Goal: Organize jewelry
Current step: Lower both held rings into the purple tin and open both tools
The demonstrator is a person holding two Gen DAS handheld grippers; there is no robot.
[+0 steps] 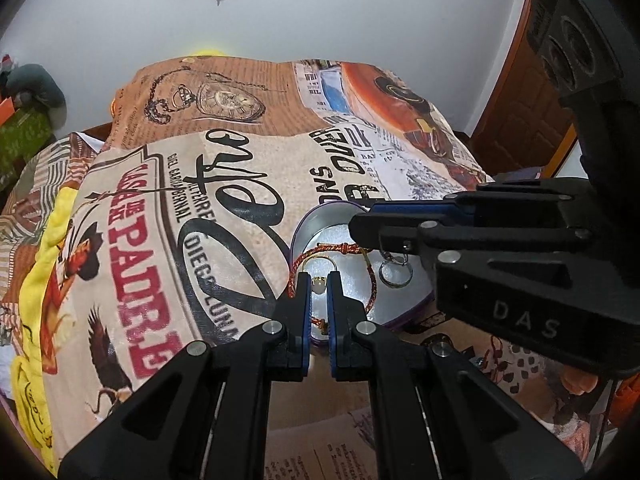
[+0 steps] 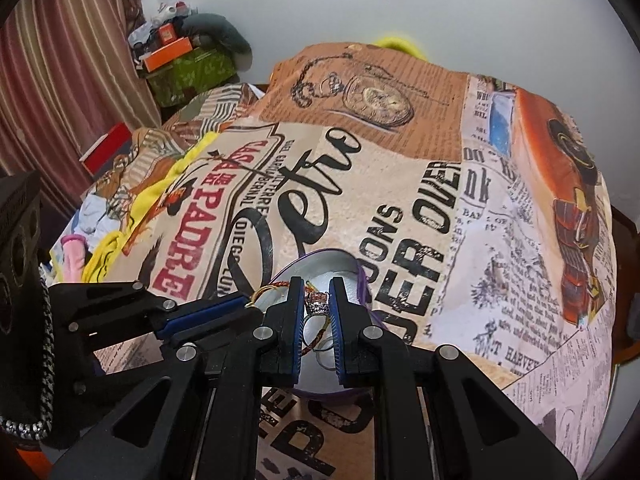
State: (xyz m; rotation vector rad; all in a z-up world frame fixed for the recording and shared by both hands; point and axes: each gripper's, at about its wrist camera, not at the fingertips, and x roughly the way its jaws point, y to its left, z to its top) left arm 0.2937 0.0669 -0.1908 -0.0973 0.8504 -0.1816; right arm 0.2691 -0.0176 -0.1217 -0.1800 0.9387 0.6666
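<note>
With the left gripper pinching a pale-stone ring and the right gripper nipping a pink-stone ring over the tin, lift each straight up — slowly — clear of the red cord bracelet.

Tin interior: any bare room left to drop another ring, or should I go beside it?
The heart-shaped tin is crowded: red braided bracelet, gold ring and silver ring fill it, with the left gripper and right gripper both inside. Only bare metal along its far wall. Open cloth lies beyond the tin and to its right.
</note>
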